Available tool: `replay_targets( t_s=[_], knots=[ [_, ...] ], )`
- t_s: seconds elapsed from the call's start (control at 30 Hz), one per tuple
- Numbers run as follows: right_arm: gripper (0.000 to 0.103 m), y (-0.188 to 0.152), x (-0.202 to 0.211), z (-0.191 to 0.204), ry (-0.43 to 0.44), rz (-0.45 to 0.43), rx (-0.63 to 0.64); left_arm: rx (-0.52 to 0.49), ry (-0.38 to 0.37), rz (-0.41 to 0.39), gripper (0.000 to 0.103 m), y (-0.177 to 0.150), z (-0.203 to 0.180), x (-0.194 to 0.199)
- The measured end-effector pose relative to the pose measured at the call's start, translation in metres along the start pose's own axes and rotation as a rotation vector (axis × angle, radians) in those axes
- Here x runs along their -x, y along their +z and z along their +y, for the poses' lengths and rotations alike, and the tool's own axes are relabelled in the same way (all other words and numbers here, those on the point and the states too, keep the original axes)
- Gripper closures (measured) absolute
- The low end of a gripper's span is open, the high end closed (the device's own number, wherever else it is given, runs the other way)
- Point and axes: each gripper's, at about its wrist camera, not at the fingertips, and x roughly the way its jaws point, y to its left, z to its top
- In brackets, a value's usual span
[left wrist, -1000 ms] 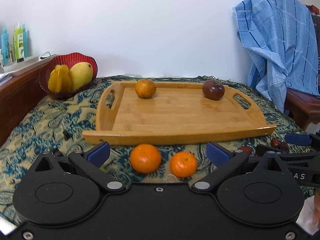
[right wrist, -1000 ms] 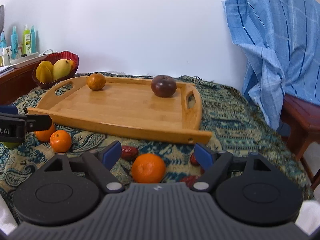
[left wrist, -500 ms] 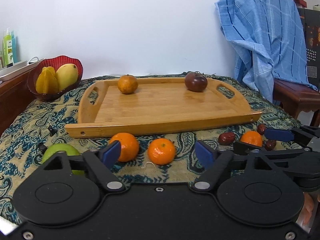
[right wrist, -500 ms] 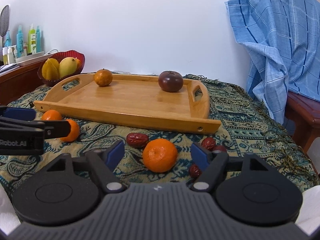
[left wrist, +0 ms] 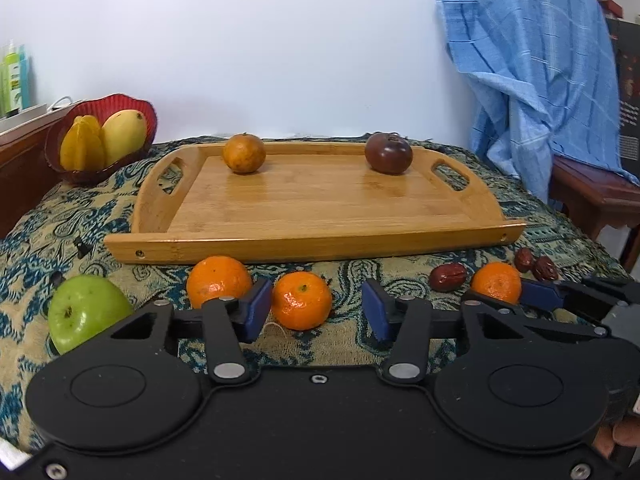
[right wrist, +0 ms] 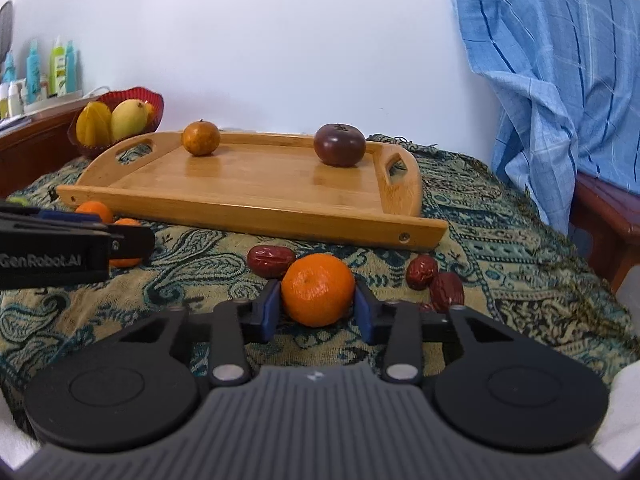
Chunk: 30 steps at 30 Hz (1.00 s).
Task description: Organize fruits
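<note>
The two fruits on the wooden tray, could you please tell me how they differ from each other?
Colour: the left fruit is dull orange-brown, while the right fruit is dark purple-brown and glossy.
Size: the left fruit looks smaller than the right fruit.
Place: the left fruit sits near the far left corner of the wooden tray, the right fruit near the far right handle.
Both are round and rest apart on the tray floor, untouched.

Paisley cloth, wooden tray, 3 oranges, apple, dates
</note>
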Motion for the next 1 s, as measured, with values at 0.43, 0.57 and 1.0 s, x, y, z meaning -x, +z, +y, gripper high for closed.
replay_targets(
  t_s=[0.43,0.57,1.0],
  knots=[
    [0.06,-0.003,0.001,-0.002,0.008,-0.016,-0.005,0.025,0.02,0.042,0.058,-0.003,0.003,-0.016],
    [0.06,-0.003,0.002,-0.002,0.011,-0.017,-0.008,0.03,0.019,0.048,0.059,-0.003,0.003,-0.018],
    [0.061,-0.004,0.003,-0.003,0.017,-0.02,-0.014,0.036,0.021,0.061,0.069,-0.002,0.005,-0.016]
  ],
)
